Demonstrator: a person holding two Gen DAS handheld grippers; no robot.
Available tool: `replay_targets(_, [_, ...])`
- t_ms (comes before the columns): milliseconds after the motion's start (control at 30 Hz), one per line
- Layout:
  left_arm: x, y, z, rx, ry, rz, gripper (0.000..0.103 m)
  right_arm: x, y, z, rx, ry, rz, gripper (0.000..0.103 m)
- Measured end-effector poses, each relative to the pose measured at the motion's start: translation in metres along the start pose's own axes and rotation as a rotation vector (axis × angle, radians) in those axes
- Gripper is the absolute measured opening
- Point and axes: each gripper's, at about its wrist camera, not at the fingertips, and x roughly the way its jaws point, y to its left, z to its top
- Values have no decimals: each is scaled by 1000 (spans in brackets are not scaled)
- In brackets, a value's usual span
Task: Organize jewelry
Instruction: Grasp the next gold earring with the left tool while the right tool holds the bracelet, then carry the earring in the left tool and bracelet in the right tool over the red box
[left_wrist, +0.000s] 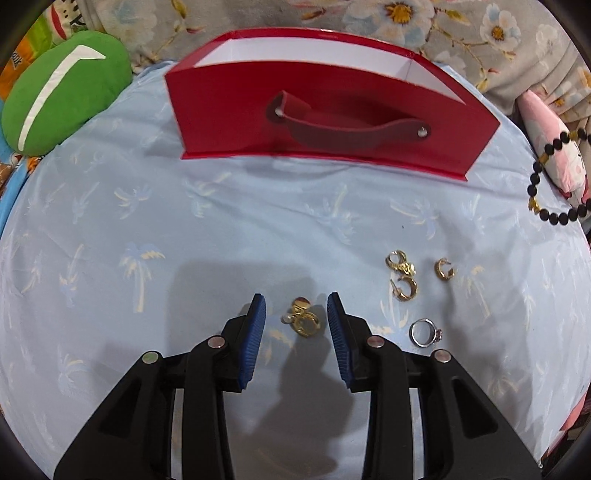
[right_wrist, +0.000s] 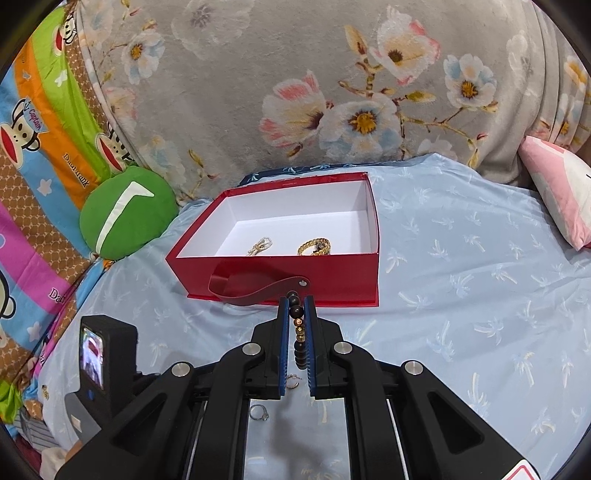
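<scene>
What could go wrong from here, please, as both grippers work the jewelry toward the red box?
1. The right gripper pinches only a few beads of the black bead bracelet; the hanging loop might snag the red box wall or strap.
2. The left gripper, jaws open, straddles flat gold earrings on soft bedsheet; closing may pinch fabric or miss.

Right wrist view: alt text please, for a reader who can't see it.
The right claw is shut on a dark beaded bracelet in front of an open red box on a blue bedsheet. A pearl piece and a gold bracelet lie inside.
</scene>
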Motion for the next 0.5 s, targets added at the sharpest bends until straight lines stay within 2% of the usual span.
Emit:
replay_targets(167, [3, -8, -3, 28, -15, 34, 33, 2, -1, -3, 3, 11, 0, 7])
replay_targets(200, [3, -9, -3, 30, -17, 35, 27, 2, -2, -3, 5, 12, 0, 7])
replay_targets(233, [2, -9, -3, 32, -17, 41, 15, 3, -2, -3, 6, 13, -1, 7])
replay_targets(267, [2, -8, -3, 32, -17, 45, 14, 3, -2, -3, 7, 13, -1, 7])
replay_targets(300, [2, -6, -3, 27, -15, 39, 8, 3, -3, -3, 8, 13, -1, 7])
replay_targets(500, [-16, 2, 1, 5, -51, 24, 8, 2, -3, -2, 7, 10, 2, 7])
